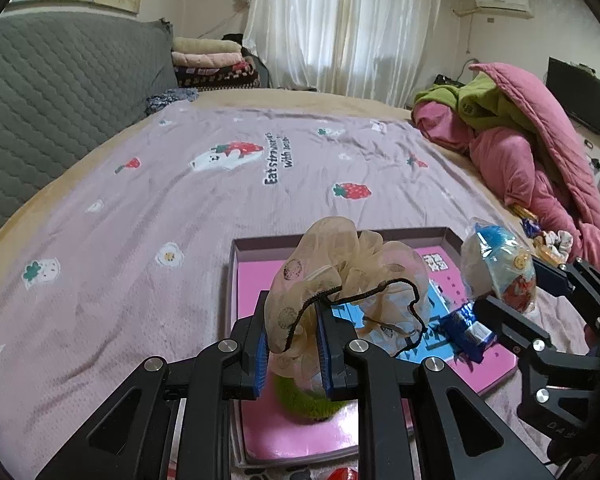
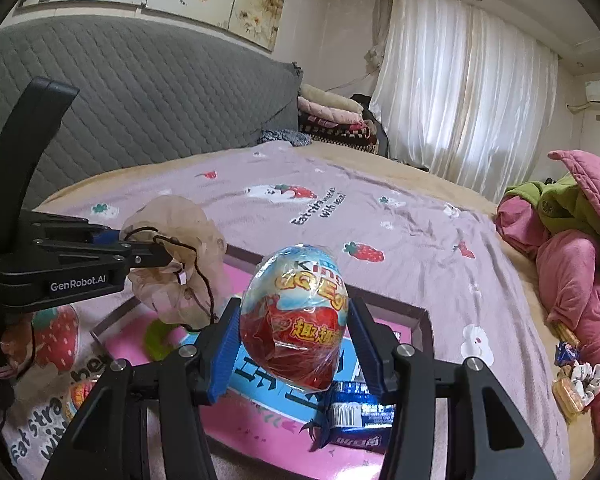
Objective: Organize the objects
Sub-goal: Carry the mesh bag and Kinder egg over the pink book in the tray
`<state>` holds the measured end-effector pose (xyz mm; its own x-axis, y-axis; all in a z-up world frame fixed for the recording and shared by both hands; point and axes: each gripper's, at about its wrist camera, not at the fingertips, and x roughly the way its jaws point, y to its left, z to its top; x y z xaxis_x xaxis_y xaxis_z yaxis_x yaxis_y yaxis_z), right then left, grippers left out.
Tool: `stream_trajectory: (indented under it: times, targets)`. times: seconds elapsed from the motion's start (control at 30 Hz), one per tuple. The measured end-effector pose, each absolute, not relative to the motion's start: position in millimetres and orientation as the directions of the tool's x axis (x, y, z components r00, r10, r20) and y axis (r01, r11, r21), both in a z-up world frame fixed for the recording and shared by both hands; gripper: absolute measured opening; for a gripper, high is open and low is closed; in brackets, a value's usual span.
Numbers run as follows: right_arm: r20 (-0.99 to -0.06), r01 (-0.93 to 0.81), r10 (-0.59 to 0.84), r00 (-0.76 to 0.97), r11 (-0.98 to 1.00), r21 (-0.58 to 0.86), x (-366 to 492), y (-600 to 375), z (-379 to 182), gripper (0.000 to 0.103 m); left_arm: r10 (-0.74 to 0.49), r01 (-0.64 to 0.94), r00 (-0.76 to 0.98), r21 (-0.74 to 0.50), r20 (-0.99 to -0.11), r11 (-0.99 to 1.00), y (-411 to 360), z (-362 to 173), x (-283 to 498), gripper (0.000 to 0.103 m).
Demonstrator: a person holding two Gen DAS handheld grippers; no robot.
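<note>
My left gripper [image 1: 292,332] is shut on a beige sheer scrunchie [image 1: 340,276] with a black cord looped over it. It hangs above a shallow box [image 1: 236,280] with a pink and blue floor. Below it in the box lies a green fuzzy thing [image 1: 304,404]. My right gripper [image 2: 295,304] is shut on a wrapped chocolate egg [image 2: 300,280], red below and blue on top, held over the same box [image 2: 420,320]. A blue biscuit packet [image 2: 360,416] lies in the box under the egg. In the right wrist view the left gripper [image 2: 156,254] and scrunchie [image 2: 180,240] are at left.
The box rests on a lilac strawberry-print blanket [image 1: 180,200] spread over a bed. A grey quilted headboard [image 1: 60,80] runs along the left. A pile of pink and green bedding [image 1: 520,140] fills the right, with small snacks and a white scrunchie [image 2: 580,376] beside it.
</note>
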<state>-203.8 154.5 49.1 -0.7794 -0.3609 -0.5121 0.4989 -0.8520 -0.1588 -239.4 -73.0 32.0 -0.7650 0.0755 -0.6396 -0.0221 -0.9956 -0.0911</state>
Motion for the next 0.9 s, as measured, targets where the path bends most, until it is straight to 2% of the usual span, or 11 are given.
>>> stream_trajectory:
  times: [0.33, 0.9]
  targets:
    - [-0.557, 0.495, -0.337, -0.759, -0.855, -0.157, -209.5, 157.0, 33.1, 0.053, 0.091, -0.020, -0.722, -0.110, -0.686, -0.994, -74.4, 17.9, -247.1, 0.020]
    - [-0.609, 0.504, -0.317, -0.727, -0.849, -0.160, -214.2, 155.3, 20.0, 0.053, 0.061, -0.021, -0.709, -0.065, -0.702, -0.998, -65.2, 8.3, -248.3, 0.020]
